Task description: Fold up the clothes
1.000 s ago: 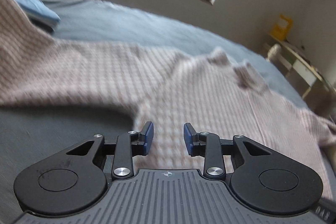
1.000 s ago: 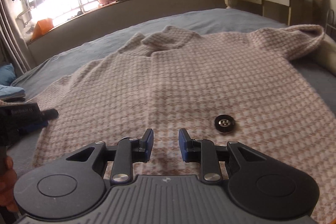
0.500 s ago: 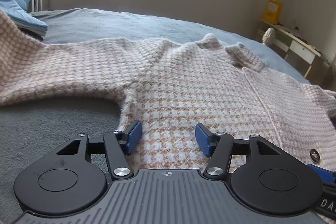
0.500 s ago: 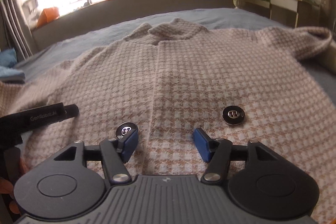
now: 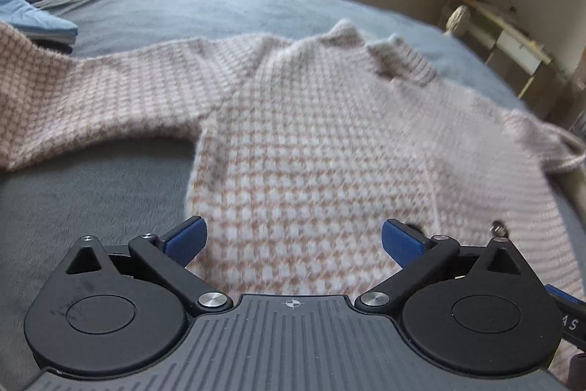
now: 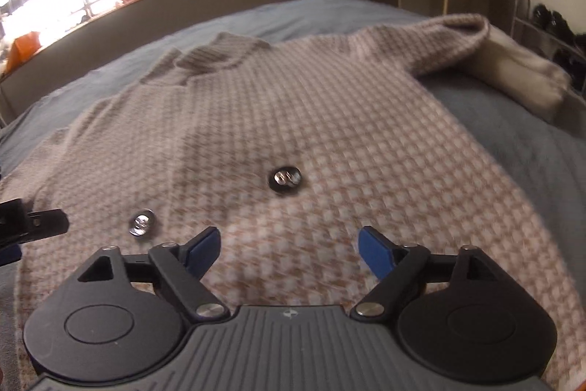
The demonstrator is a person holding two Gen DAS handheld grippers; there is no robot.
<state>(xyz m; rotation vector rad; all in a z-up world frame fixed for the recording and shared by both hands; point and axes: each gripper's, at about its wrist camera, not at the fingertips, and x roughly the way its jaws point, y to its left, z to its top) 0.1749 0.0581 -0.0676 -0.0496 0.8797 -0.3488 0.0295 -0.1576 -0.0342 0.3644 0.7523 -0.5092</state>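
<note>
While spread flat on a grey bed [image 5: 110,189], pink checked cardigan [image 5: 311,152] beneath both tools, collar toward the window. Left gripper [image 5: 293,240] and right gripper [image 6: 289,248] wide apart, jaws just opened, nothing clamped. Two dark buttons [image 6: 285,179] near the hem.

The cardigan [image 6: 329,120] is a pink, white and tan houndstooth knit with dark, shiny buttons [image 6: 284,179]. It lies on a grey-blue bed [image 5: 95,182]. Both tools carry blue pads [image 5: 185,239] on black arms.
</note>
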